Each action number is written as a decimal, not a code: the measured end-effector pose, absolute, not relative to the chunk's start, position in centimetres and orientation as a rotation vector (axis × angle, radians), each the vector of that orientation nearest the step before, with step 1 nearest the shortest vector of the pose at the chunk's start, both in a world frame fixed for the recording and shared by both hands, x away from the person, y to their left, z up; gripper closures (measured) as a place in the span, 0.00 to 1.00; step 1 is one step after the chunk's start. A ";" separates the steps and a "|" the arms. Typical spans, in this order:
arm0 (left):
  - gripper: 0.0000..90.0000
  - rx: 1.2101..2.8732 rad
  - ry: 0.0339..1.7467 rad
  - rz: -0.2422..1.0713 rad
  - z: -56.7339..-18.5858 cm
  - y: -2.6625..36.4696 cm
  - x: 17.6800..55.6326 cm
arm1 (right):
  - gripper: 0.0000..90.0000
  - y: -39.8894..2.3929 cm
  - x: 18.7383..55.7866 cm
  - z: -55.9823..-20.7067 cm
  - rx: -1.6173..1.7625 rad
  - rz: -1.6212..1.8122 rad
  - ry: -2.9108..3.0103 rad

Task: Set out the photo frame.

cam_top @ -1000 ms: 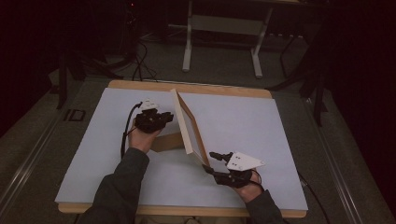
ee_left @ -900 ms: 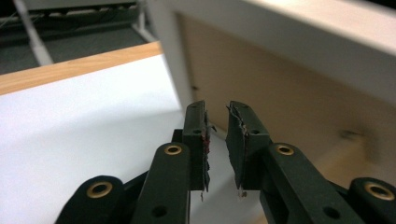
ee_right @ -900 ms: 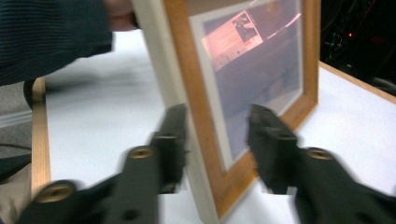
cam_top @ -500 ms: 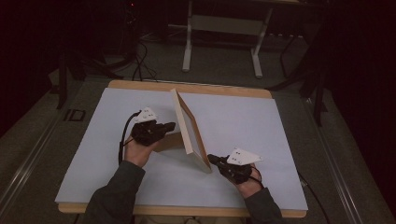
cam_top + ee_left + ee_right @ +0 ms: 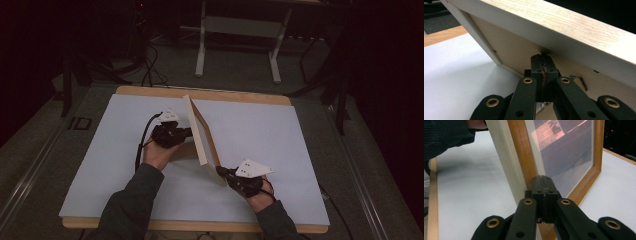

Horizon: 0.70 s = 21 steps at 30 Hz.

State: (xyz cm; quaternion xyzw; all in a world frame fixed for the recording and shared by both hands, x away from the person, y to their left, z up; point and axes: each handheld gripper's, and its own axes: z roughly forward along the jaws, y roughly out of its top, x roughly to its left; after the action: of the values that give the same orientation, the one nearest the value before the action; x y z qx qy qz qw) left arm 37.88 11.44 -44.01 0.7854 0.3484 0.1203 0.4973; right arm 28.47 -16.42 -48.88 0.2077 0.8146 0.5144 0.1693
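A wooden picture frame (image 5: pixel 201 131) stands on edge, tilted, near the middle of the white table (image 5: pixel 280 135). The left gripper (image 5: pixel 186 133) has its jaws fully closed, tips against the frame's brown backing board (image 5: pixel 519 50), nothing between them. The right gripper (image 5: pixel 220 171) is likewise closed on nothing, its tips at the frame's front moulding near the lower corner, beside the glass (image 5: pixel 571 150).

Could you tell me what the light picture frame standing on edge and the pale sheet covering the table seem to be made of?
The light picture frame looks like wood or wood-grain laminate: fine grain lines on its pale outer edge, an orange-brown matte front. Its pane seems glass or clear plastic, since it shows reflections. The back panel looks like plain brown fibreboard. The pale sheet appears matte paper or plastic over a wooden tabletop.
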 end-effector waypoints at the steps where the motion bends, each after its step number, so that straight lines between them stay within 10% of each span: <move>1: 1.00 1.906 0.841 0.294 -44.0 11.4 38.0 | 1.00 -16.3 28.5 -48.9 0.581 1.461 2.315; 21: 1.00 1.962 0.832 0.245 -44.8 10.3 40.9 | 1.00 -12.1 28.3 -48.4 0.498 1.478 2.352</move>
State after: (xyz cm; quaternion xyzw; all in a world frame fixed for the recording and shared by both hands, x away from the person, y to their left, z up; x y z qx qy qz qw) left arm 40.93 10.26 -44.77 0.8034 0.3408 0.1004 0.4778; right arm 28.30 -12.10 -48.41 0.1743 0.8228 0.5170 0.1591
